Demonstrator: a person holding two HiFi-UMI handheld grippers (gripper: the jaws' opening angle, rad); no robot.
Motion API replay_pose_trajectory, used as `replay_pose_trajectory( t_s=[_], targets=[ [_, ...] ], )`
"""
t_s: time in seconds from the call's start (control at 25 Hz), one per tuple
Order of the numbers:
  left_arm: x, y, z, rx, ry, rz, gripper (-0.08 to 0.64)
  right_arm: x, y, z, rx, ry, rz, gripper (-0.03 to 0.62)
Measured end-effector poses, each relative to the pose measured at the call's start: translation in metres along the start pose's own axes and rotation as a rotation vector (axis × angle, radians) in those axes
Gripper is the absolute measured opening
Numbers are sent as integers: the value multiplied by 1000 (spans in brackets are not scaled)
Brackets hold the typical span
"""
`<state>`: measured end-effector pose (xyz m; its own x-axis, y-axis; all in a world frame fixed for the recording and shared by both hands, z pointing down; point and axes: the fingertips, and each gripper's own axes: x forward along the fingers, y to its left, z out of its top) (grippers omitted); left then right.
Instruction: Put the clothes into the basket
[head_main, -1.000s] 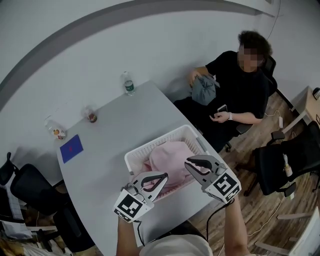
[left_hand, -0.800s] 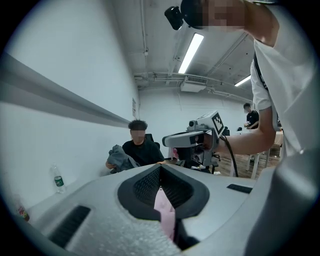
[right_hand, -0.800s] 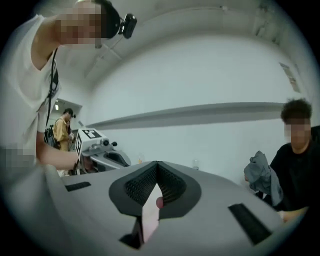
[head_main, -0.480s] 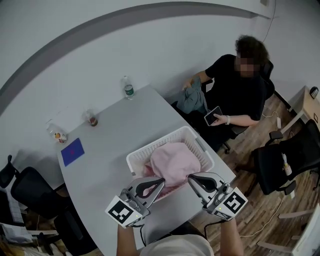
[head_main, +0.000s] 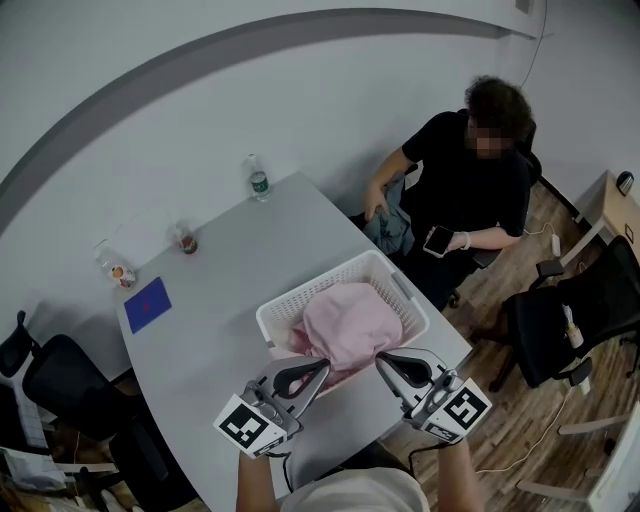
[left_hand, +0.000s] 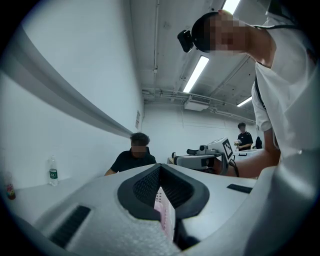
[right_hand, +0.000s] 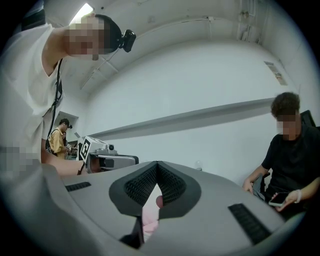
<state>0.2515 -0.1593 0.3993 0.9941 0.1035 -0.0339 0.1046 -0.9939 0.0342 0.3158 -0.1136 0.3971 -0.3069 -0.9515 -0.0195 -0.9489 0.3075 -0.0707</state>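
Note:
A white slatted basket (head_main: 330, 281) stands near the front right of the grey table (head_main: 230, 270), with a heap of pink clothes (head_main: 345, 325) in it. Both grippers hover just in front of the basket, tips pointing at it. My left gripper (head_main: 323, 364) is shut and holds nothing. My right gripper (head_main: 381, 358) is also shut and holds nothing. In the left gripper view the jaws (left_hand: 160, 168) meet at the tip, with pink cloth showing below them. The right gripper view shows the same, its jaws (right_hand: 156, 164) closed above pink cloth.
A person (head_main: 470, 185) sits at the table's far right, holding a grey-blue garment (head_main: 392, 226) and a phone (head_main: 437, 240). A water bottle (head_main: 258, 178), a small jar (head_main: 184, 240), a cup (head_main: 115, 268) and a blue card (head_main: 146, 301) lie along the far-left side. Black chairs (head_main: 560, 325) stand at the right.
Both grippers have drawn back from the basket toward me and sunk lower. The seated person has brought the grey-blue garment down from the chest to the lap.

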Motion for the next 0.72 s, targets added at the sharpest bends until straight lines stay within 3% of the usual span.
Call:
replay_pose_trajectory(
  t_s=[0.72],
  targets=[
    [-16, -7, 2, 9, 5, -7, 2, 2, 19, 1, -27, 16, -7, 3]
  ],
)
